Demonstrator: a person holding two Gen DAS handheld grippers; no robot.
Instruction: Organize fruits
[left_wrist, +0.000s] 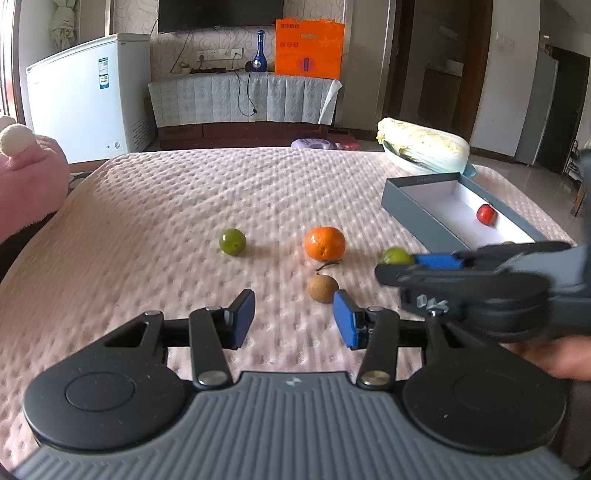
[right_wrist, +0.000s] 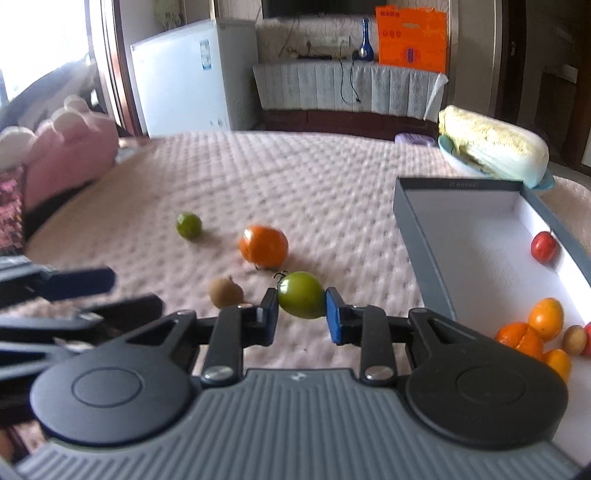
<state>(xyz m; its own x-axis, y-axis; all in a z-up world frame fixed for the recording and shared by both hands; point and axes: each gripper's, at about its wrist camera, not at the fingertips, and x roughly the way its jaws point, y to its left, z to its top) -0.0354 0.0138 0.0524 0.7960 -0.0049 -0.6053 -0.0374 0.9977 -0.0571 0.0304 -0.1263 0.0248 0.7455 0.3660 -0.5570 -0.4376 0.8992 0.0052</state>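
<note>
My right gripper (right_wrist: 301, 306) is shut on a green fruit (right_wrist: 301, 295) just above the pink bedspread; it shows in the left wrist view too (left_wrist: 395, 255). My left gripper (left_wrist: 293, 317) is open and empty, with a brown fruit (left_wrist: 323, 288) just ahead of its right finger. An orange (left_wrist: 324, 242) and another green fruit (left_wrist: 232, 241) lie beyond. The grey box (right_wrist: 417, 236) on the right holds a red fruit (right_wrist: 543, 246), oranges (right_wrist: 546, 318) and a small brown fruit (right_wrist: 574, 339).
A napa cabbage (left_wrist: 421, 144) in a bowl sits behind the box. A pink plush toy (left_wrist: 26, 173) lies at the bed's left edge. A white freezer (left_wrist: 85, 92) and a covered TV bench stand past the bed.
</note>
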